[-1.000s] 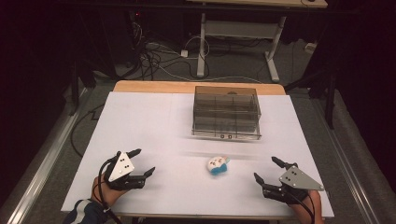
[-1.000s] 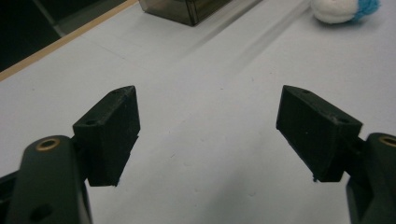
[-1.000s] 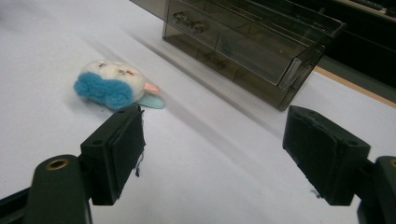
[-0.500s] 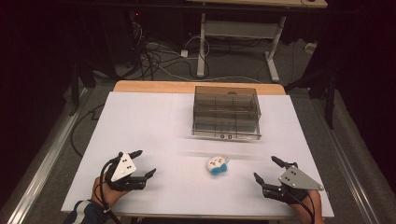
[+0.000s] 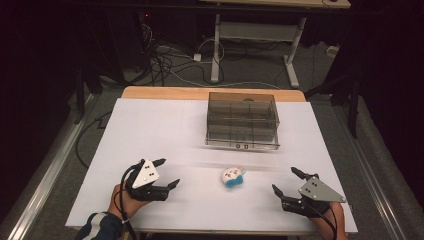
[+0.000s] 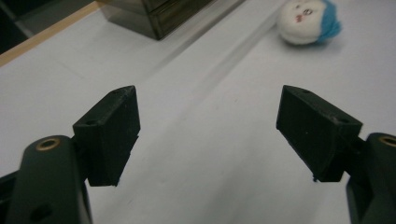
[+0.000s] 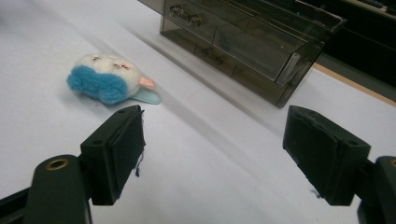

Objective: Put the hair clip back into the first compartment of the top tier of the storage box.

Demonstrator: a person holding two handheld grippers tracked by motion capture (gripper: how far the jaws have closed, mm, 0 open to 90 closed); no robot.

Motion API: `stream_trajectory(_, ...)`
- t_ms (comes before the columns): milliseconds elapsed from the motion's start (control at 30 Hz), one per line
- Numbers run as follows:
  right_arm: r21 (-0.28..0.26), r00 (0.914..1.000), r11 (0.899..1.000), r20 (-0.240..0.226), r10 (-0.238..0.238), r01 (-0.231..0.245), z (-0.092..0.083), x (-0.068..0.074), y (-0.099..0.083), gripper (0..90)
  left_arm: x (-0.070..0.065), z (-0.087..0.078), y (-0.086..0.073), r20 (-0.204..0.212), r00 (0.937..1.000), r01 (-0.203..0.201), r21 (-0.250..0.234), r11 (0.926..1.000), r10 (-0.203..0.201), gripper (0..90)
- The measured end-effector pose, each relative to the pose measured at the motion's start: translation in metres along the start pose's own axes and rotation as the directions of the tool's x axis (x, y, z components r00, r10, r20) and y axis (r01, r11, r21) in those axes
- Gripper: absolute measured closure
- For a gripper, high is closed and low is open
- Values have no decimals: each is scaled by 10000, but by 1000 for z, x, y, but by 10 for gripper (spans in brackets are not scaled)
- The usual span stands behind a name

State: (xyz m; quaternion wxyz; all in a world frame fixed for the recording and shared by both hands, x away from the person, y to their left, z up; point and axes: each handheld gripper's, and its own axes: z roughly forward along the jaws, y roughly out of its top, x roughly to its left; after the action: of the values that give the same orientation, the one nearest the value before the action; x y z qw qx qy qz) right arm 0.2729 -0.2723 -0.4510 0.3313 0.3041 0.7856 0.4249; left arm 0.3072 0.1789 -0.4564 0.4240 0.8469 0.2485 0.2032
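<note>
Plush toy (image 5: 233,177): small, white face, blue fuzzy trim, lying on white bench (image 5: 165,130) between both grippers, just ahead of smoky clear drawer box (image 5: 242,120). Left hand-held gripper (image 5: 166,173) released, empty; right hand-held gripper (image 5: 286,181) likewise. Left gripper view: jaws wide apart, toy (image 6: 308,21) far ahead at upper right. Right gripper view: toy (image 7: 109,79) on its side beyond left jaw, pink and pale-blue bits showing; drawer box (image 7: 247,42) behind.
</note>
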Motion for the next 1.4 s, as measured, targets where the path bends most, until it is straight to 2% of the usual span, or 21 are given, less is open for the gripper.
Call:
stream_trajectory(33,20,10000,10000,-6,-7,7,0,0,0,213,-2,4,4,160,9999,-52,7,10000,51,209)
stream_trajectory(67,24,10000,10000,-26,-3,3,1,0,0,213,-2,9,9,210,9992,-333,-104,9994,335,209)
stream_trajectory(100,35,10000,10000,-35,-10,10,1,0,0,213,-6,12,13,391,9991,-169,103,9998,165,209)
stream_trajectory(233,73,10000,10000,-56,-38,39,1,0,-1,212,-15,32,31,933,9951,-363,263,9990,337,209)
stream_trajectory(267,73,10000,10000,-56,-38,39,1,0,-1,212,-15,32,31,933,9951,-363,263,9990,337,209)
stream_trajectory(300,84,10000,10000,-55,-32,32,2,0,-1,212,-20,42,39,1201,9916,-531,329,9980,488,209)
stream_trajectory(367,100,10000,9999,-44,-27,28,2,0,-2,212,-24,51,47,1423,9883,-616,414,9972,552,209)
stream_trajectory(500,110,10000,9999,-36,-30,31,1,0,-2,212,-28,65,58,1762,9830,-613,508,9968,515,208)
stream_trajectory(567,139,10000,9999,-22,-36,36,1,0,-2,212,-34,79,68,2083,9767,-679,686,9953,523,209)
stream_trajectory(600,144,10000,9999,-28,-36,37,1,0,-2,212,-34,79,68,2083,9767,-679,686,9953,523,209)
stream_trajectory(667,161,10000,9999,-33,-48,48,1,0,-3,212,-42,93,75,2399,9691,-814,894,9927,579,209)
stream_trajectory(733,170,10000,9999,-31,-26,27,1,1,-3,212,-48,103,79,2489,9659,-1013,1089,9889,715,209)
stream_trajectory(833,189,10000,9998,-38,-91,92,1,1,-3,212,-55,115,82,2622,9623,-1107,1334,9849,727,209)
stream_trajectory(933,229,10000,9997,-28,-89,90,2,2,-3,212,-58,123,83,2595,9631,-1131,1481,9825,718,208)
stream_trajectory(967,236,10000,9997,-32,-93,94,2,2,-4,212,-59,129,83,2678,9608,-1155,1526,9815,714,209)
stream_trajectory(1167,256,9998,9995,-22,-209,210,1,4,-3,212,-61,143,82,2648,9622,-1167,1866,9755,644,214)
stream_trajectory(1233,289,9997,9992,-7,-263,263,2,5,-3,212,-59,144,80,2634,9635,-1044,2026,9737,485,248)
stream_trajectory(1300,306,9996,9991,-20,-285,285,2,5,-3,212,-56,145,78,2714,9619,-907,2037,9748,328,293)
stream_trajectory(1400,289,9997,9993,-57,-222,224,2,5,-3,212,-55,146,78,2799,9594,-936,2037,9745,336,351)
